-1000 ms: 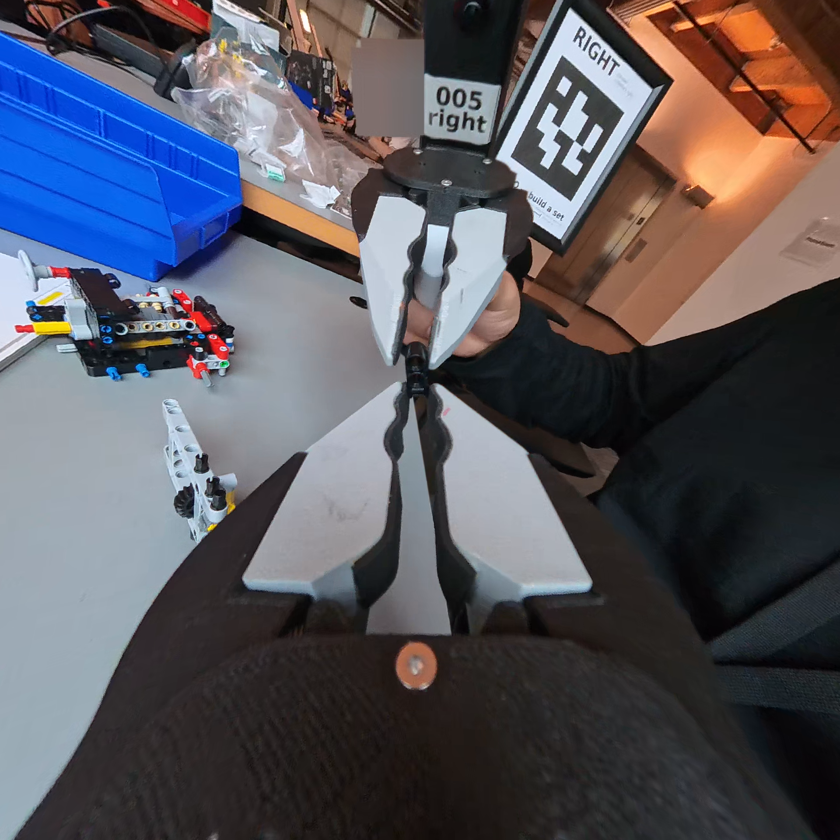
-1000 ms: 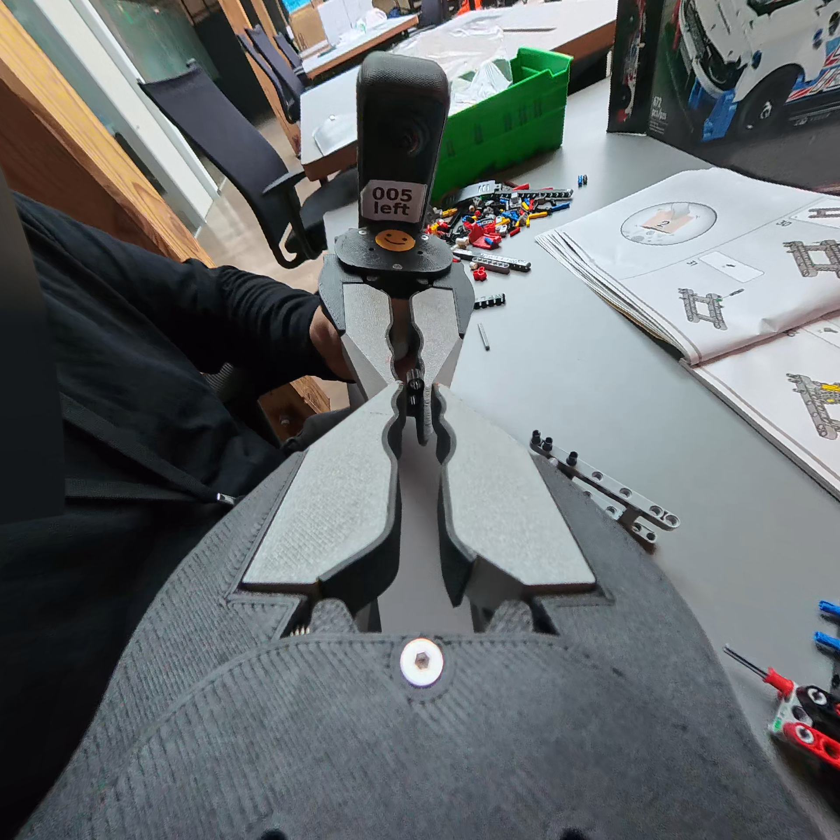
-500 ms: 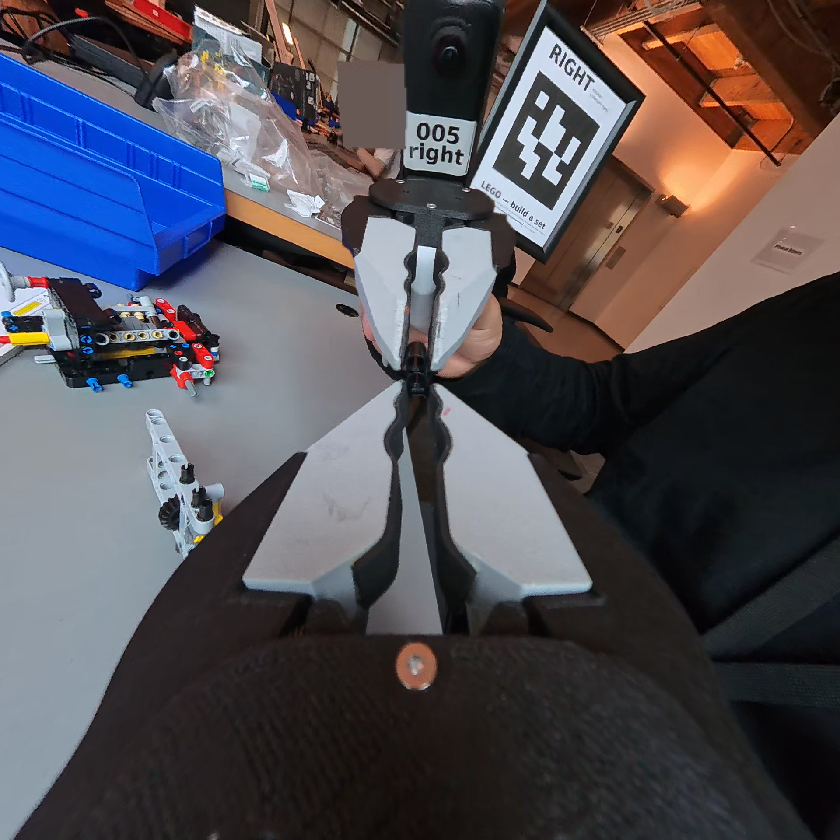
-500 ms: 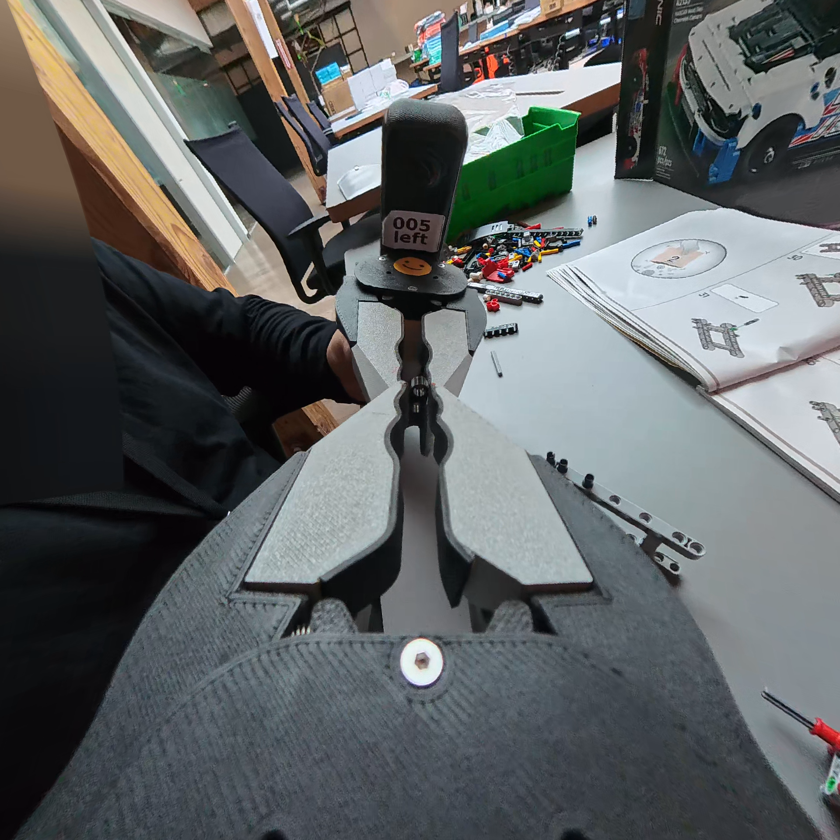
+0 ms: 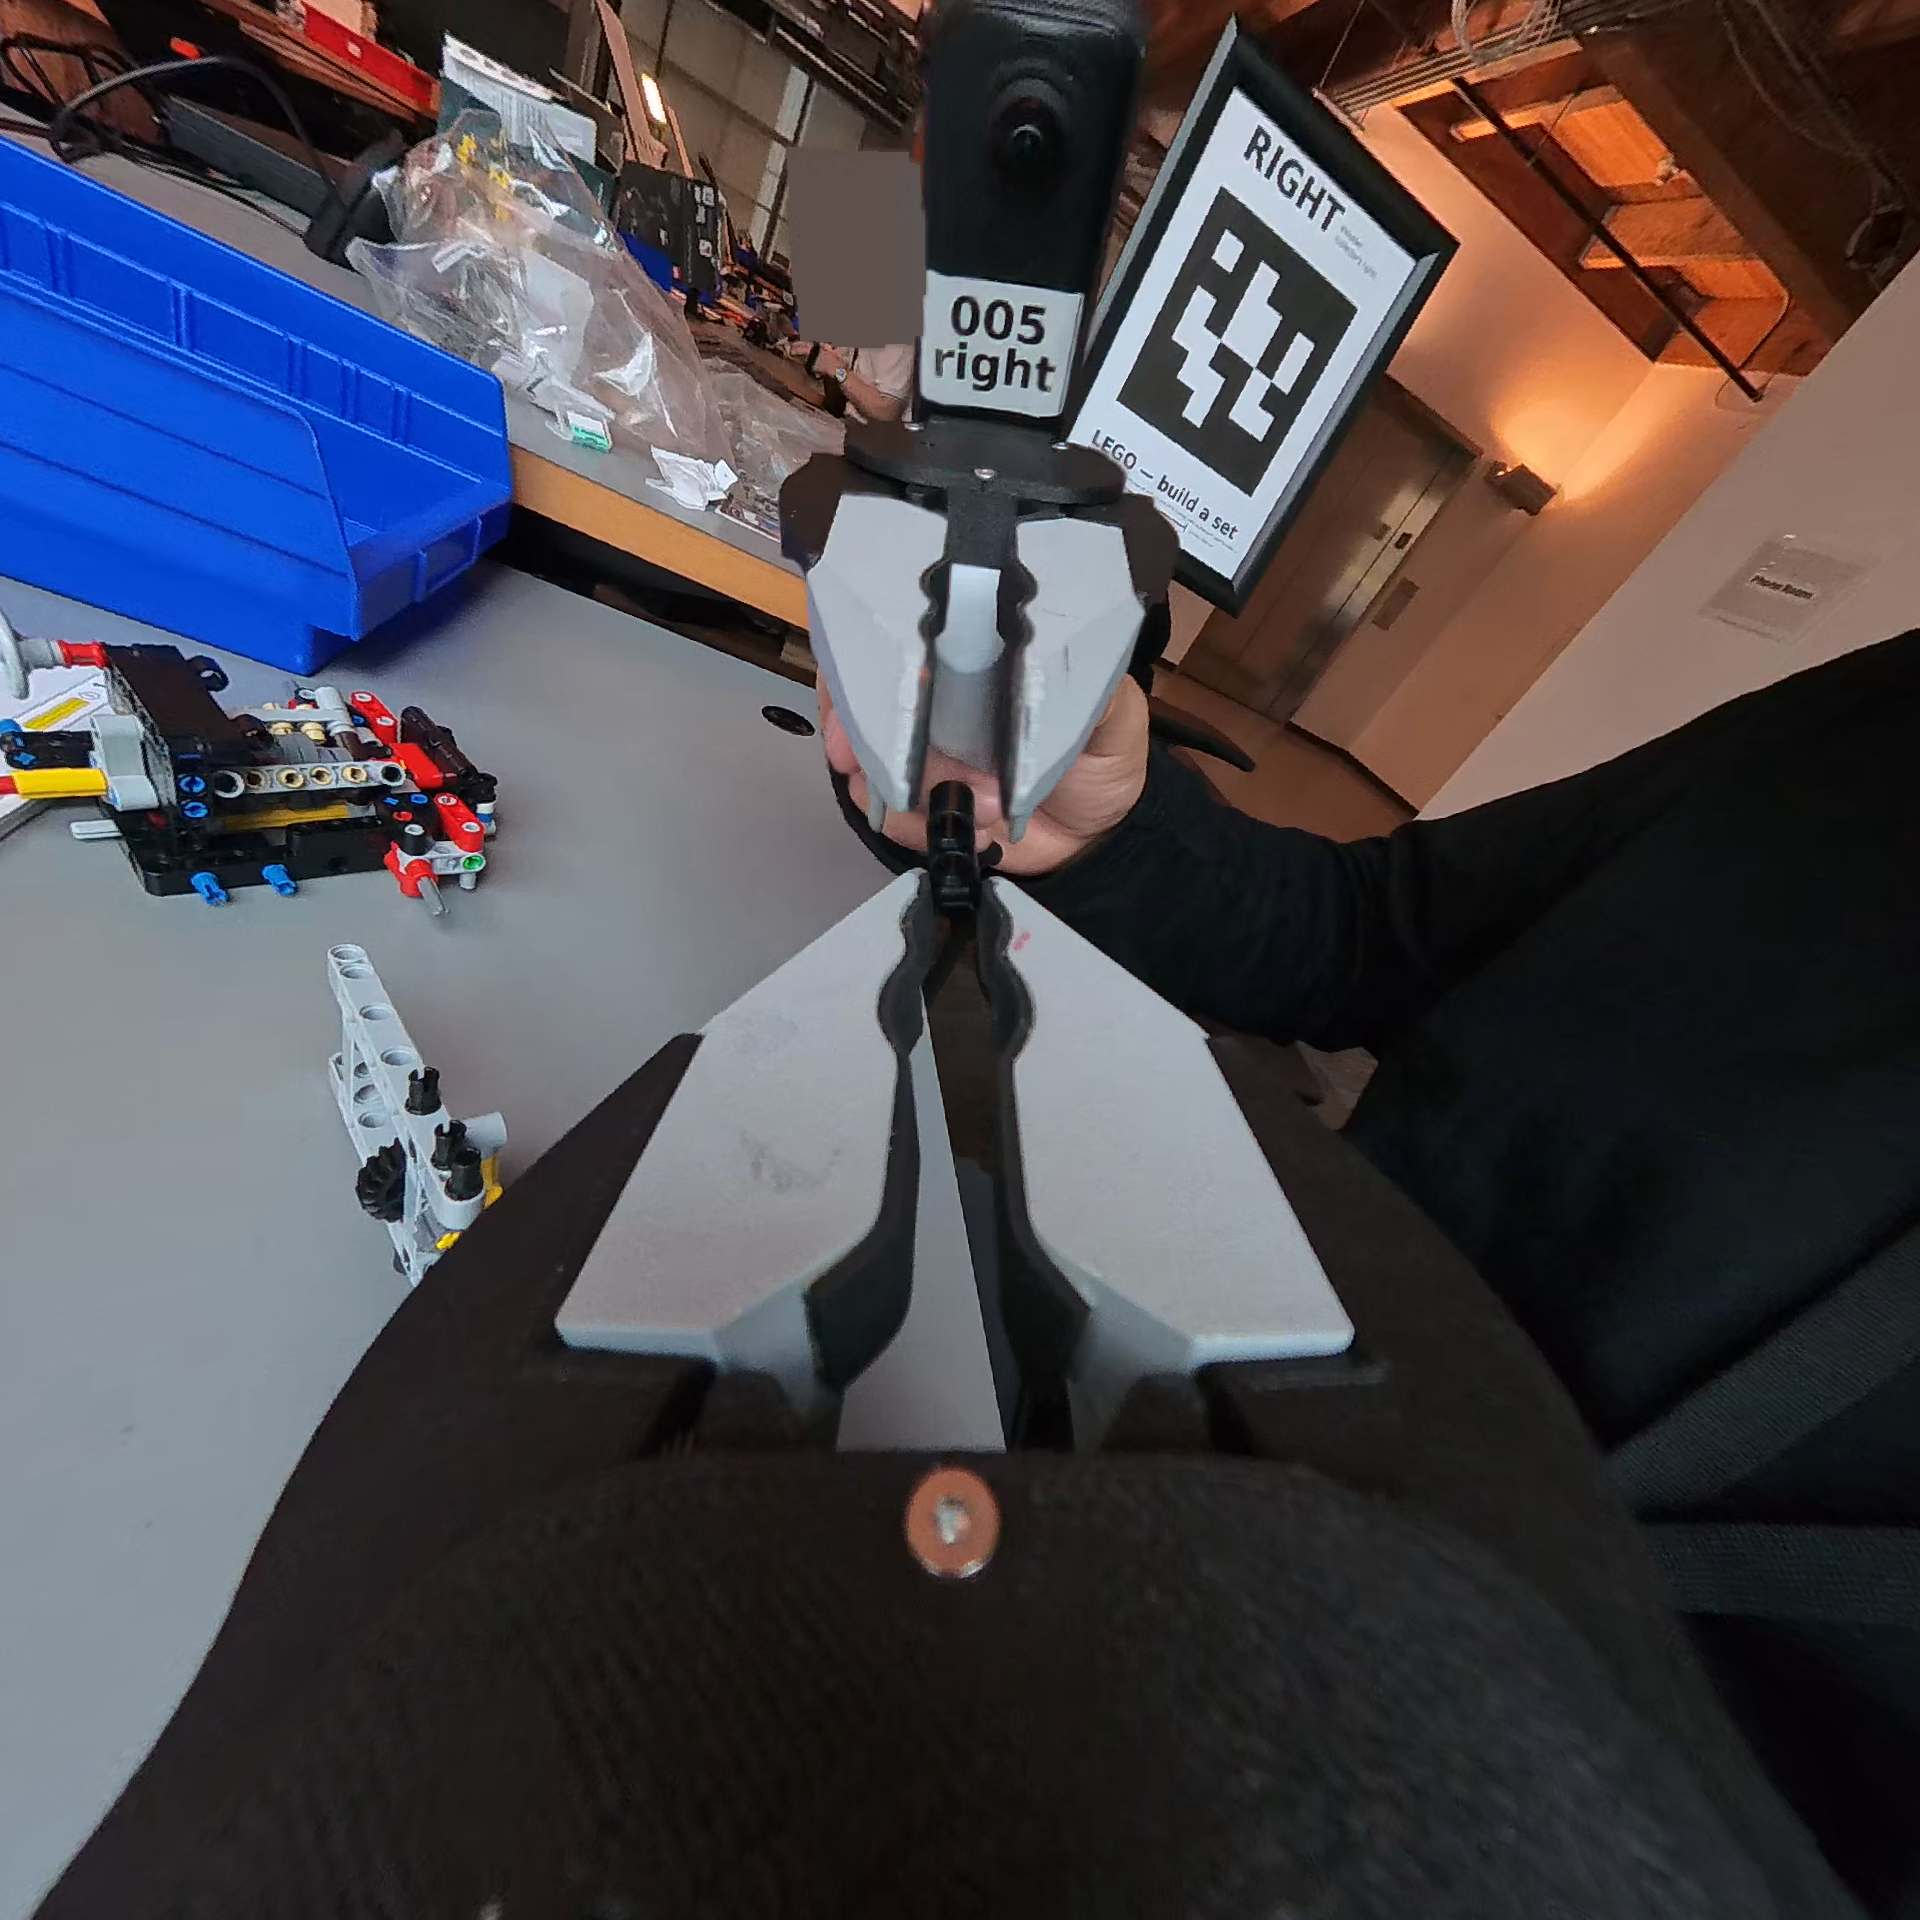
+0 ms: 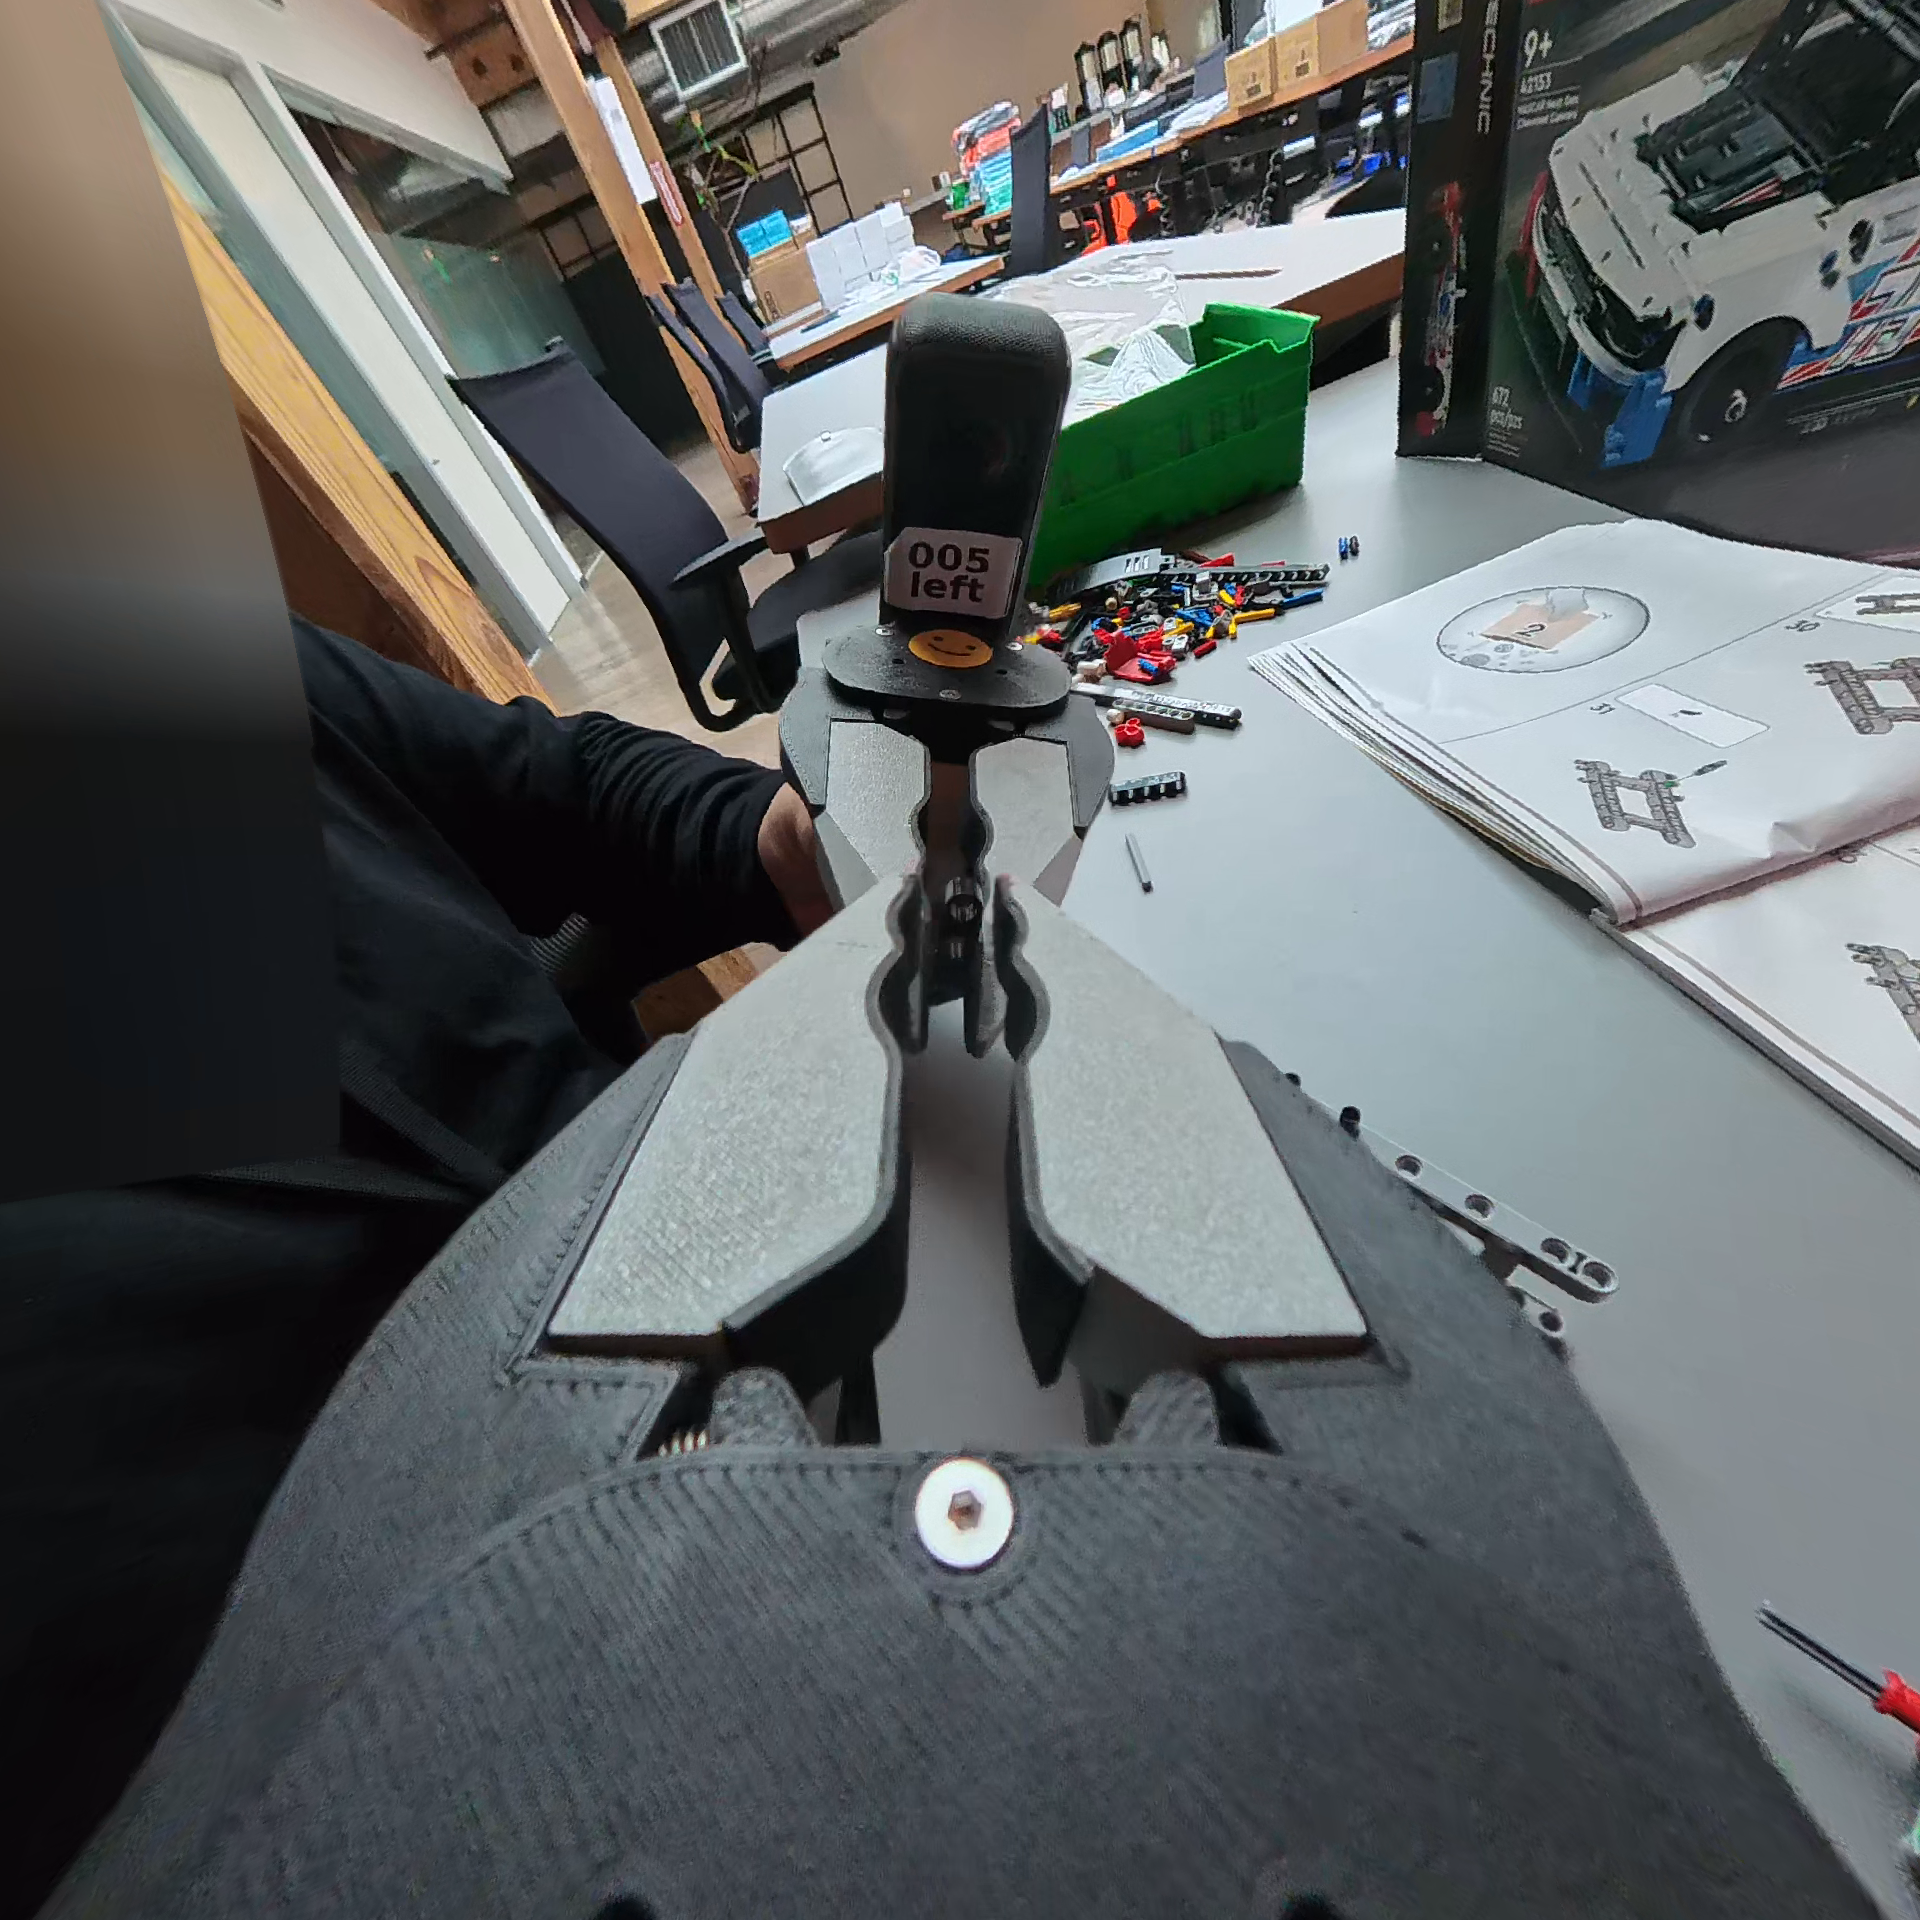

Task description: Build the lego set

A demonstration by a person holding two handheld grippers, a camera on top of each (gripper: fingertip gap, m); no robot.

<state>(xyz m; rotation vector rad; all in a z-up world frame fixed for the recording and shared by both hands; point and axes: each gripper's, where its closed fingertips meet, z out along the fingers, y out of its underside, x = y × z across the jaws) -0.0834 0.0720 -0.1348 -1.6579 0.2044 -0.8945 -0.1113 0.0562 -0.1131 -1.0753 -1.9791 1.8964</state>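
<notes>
My left gripper (image 5: 951,896) is shut on a small black pin (image 5: 949,847) and holds it in the air above the table edge. My right gripper (image 5: 948,824) faces it tip to tip, and its jaws stand slightly apart on either side of the pin's free end, not touching it. In the right wrist view my right gripper (image 6: 956,899) is open, with the pin (image 6: 962,902) showing in the gap. The partly built black, red and grey model (image 5: 270,790) lies on the grey table (image 5: 623,831) to the left. A grey beam with black pins (image 5: 405,1101) lies nearer.
A blue bin (image 5: 208,416), clear bags (image 5: 540,281) and a framed marker sign (image 5: 1247,343) stand behind. A loose pile of pieces (image 6: 1164,623), a green bin (image 6: 1174,447), an open instruction booklet (image 6: 1662,748), the set's box (image 6: 1662,229) and a long grey beam (image 6: 1496,1226) are on the table. My two grippers' fingertips are within a few centimetres of each other.
My right gripper, shut on the pin before, has opened and let it go. The left gripper still holds the pin. Both grippers have tilted a little.
</notes>
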